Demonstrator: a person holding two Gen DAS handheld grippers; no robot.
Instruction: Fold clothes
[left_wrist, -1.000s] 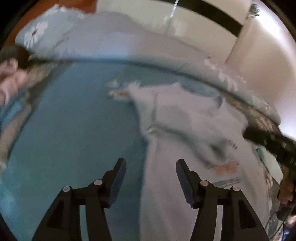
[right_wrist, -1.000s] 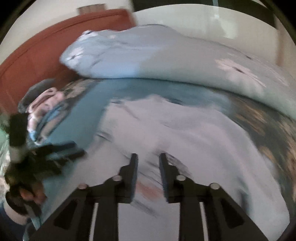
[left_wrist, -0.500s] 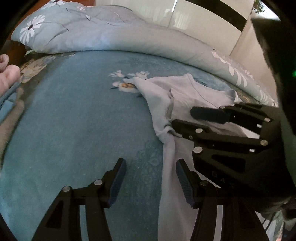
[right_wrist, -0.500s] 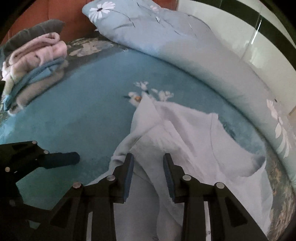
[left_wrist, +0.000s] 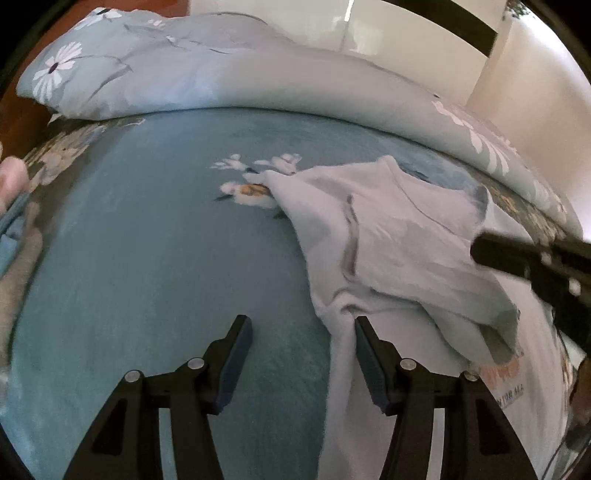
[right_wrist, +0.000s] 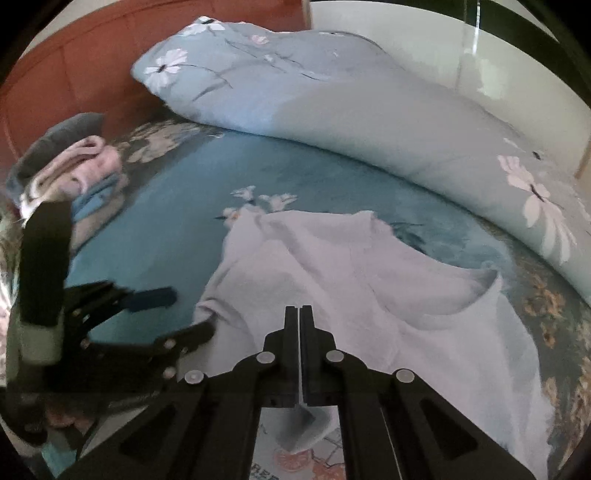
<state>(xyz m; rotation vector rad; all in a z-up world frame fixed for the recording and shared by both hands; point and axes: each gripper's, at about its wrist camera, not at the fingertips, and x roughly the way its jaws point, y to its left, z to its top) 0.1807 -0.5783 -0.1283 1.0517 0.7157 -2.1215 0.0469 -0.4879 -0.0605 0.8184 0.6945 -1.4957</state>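
The right gripper (right_wrist: 299, 314) is clamped on a fold of the pale T-shirt (right_wrist: 362, 280), cloth hanging below its closed fingers. The left gripper (left_wrist: 303, 332) stands with its fingers wide apart at the T-shirt's left edge, holding nothing. The T-shirt lies rumpled on the blue bedsheet (left_wrist: 147, 258), in front of the floral duvet (left_wrist: 221, 74). Folded clothes (right_wrist: 74, 177) are stacked well left of the T-shirt.

Bed (left_wrist: 147, 280) with teal sheet, flower print near centre. Pale shirt (right_wrist: 332, 280) lies rumpled on the sheet, its top corner touching the flower print. Rolled duvet (right_wrist: 332, 110) lies beyond the shirt. Stack of folded clothes (right_wrist: 74, 177) sits well left of the shirt, by the headboard.
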